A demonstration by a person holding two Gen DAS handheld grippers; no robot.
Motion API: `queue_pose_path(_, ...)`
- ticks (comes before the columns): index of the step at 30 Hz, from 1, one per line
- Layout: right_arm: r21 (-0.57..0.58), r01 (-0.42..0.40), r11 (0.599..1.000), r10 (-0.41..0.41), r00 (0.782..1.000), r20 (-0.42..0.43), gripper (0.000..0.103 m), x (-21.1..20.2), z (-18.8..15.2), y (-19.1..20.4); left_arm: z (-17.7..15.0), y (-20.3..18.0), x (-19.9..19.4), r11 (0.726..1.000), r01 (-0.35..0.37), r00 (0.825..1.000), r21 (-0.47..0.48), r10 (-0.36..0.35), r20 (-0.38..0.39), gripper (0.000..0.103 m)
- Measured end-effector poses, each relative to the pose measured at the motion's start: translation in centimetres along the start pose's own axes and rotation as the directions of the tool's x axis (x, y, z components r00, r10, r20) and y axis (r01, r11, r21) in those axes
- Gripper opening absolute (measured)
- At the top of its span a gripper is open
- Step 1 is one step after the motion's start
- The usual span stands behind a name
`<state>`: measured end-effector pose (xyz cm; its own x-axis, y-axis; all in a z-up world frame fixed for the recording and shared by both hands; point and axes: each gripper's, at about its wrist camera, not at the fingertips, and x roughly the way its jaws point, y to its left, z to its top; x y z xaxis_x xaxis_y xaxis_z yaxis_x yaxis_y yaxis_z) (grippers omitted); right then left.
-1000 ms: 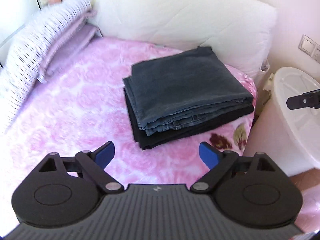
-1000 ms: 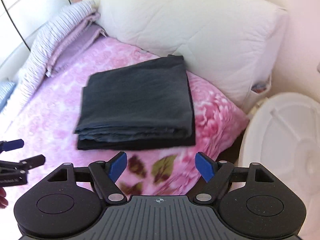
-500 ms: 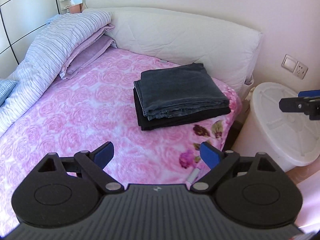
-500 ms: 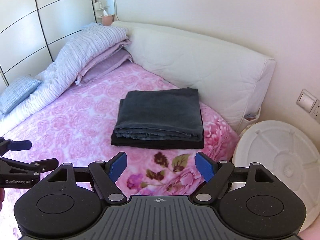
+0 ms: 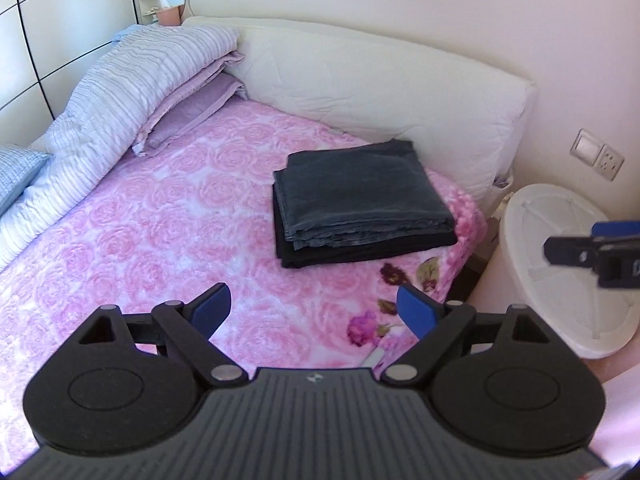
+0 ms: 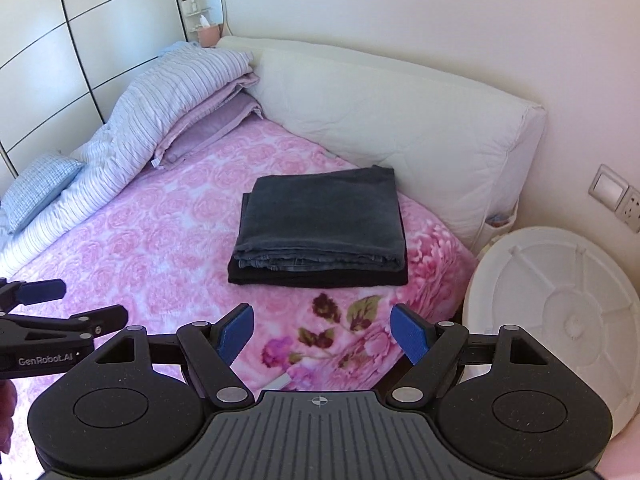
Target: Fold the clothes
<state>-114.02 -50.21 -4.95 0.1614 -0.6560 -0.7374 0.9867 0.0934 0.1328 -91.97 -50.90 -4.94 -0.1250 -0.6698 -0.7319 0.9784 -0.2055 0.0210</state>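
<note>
Two folded garments, stacked: a dark grey denim-like piece (image 5: 362, 196) squarely atop a black piece (image 5: 372, 250), on the far right part of a pink rose-patterned bedspread (image 5: 160, 232), just short of the long white padded headboard cushion (image 5: 380, 88). Black layer protruding along the near and left edges of the stack. Near edge of the stack well clear of both tools; broad bare bedspread to the left and near side. Right edge of the bed close by, with one round white plastic lid (image 6: 560, 312) beyond it. Left gripper (image 5: 316, 308): blue pads spread wide, nothing between. Right gripper (image 6: 322, 330): likewise wide, empty. One striped lilac duvet (image 6: 160, 112) and one blue checked pillow (image 6: 38, 184) at far left.
</note>
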Motion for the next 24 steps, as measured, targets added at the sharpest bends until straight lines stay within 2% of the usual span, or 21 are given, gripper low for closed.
queue_pose_path(3,0.016,0.003,1.000,-0.003,1.000,-0.006,0.079,-0.1,-0.1,-0.2,-0.1,-1.0,0.0,0.996,-0.055,0.998,0.070,0.053,0.028,0.088)
queue_pose_path(6,0.025,0.009,1.000,-0.009,1.000,-0.001,0.079,-0.4,-0.2,-0.2,-0.4,-1.6,0.2,0.992,-0.068,0.997,0.111,0.065,0.029,0.088)
queue_pose_path(12,0.028,0.021,0.999,-0.021,1.000,0.009,0.079,-0.9,-0.5,0.1,-0.9,-1.1,0.1,0.996,-0.045,0.999,0.080,0.046,-0.007,0.086)
queue_pose_path(18,0.001,0.044,0.999,-0.044,0.999,0.014,0.079,-1.3,-0.7,1.1,-1.1,0.2,-0.3,1.000,-0.008,1.000,-0.010,0.008,-0.028,0.086)
queue_pose_path(24,-0.031,0.042,0.999,-0.041,0.999,0.017,0.079,-1.6,-1.0,2.4,-1.4,0.4,-0.8,1.000,-0.013,1.000,0.001,0.013,-0.018,0.086)
